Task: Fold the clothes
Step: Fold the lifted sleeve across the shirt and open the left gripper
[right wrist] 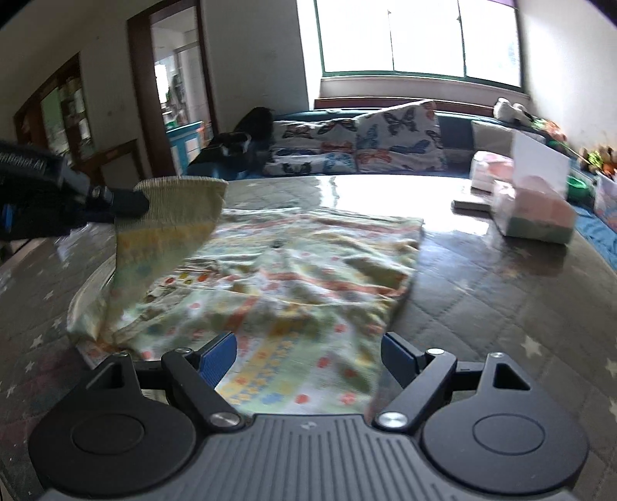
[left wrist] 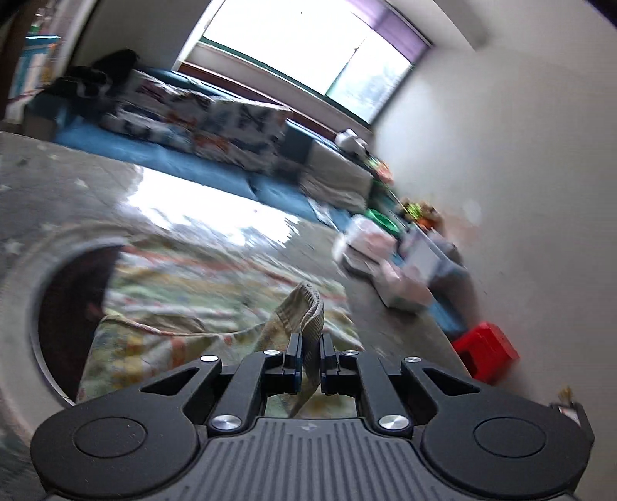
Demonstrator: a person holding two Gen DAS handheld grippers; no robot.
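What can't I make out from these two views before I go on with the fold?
- Garment: near hem hidden behind the open right gripper in the right wrist view.
- Garment type: cannot tell; only a ribbed edge shows in the left gripper.
- Left wrist view: motion blur smears the pattern.
- Boxes: contents blurred.

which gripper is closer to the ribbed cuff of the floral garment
Left. The left gripper is shut on the ribbed cuff, lifting it off the table. The right gripper hangs open over the floral garment's near edge, apart from the cuff.

Blown-out window (right wrist: 420, 34) backlight, tabletop (right wrist: 385, 192) glare, motion blur.
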